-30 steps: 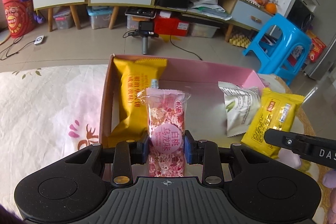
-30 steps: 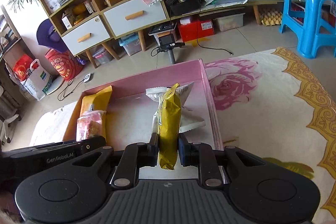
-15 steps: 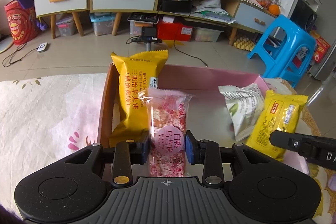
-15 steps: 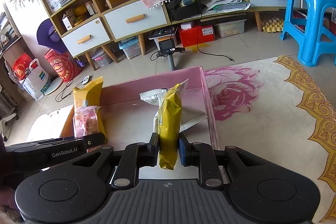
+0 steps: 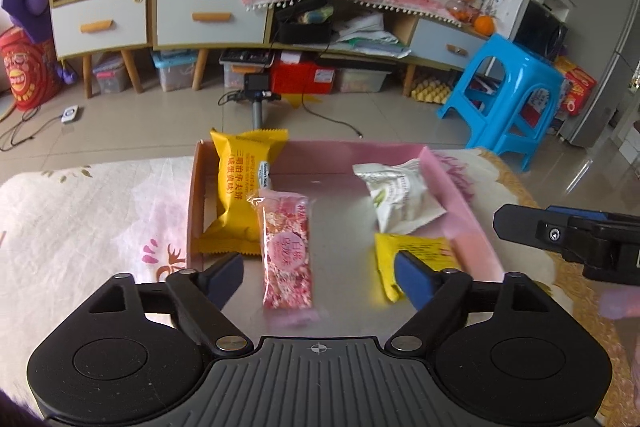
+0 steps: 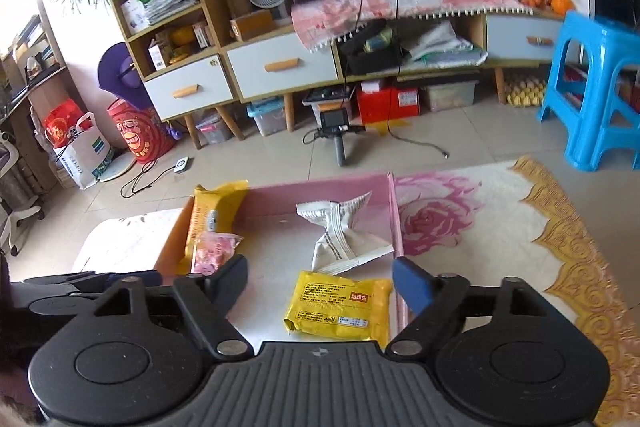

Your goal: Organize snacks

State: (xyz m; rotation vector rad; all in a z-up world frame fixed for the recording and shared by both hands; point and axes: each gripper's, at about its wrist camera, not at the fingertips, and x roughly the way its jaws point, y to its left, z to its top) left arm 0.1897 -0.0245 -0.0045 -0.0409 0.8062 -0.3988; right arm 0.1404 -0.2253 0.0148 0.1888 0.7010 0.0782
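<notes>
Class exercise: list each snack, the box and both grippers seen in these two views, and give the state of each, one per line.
left gripper: open, holding nothing
right gripper: open, holding nothing
pink snack packet: released, in the box
flat yellow packet: released, lying flat
tall yellow packet: leaning on the left wall
white packet: lying crumpled
pink box: open-topped

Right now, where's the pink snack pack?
In the left wrist view, the pink snack pack lies in the pink tray, left of centre, against the orange-yellow packet, between the open left tongs.
</notes>
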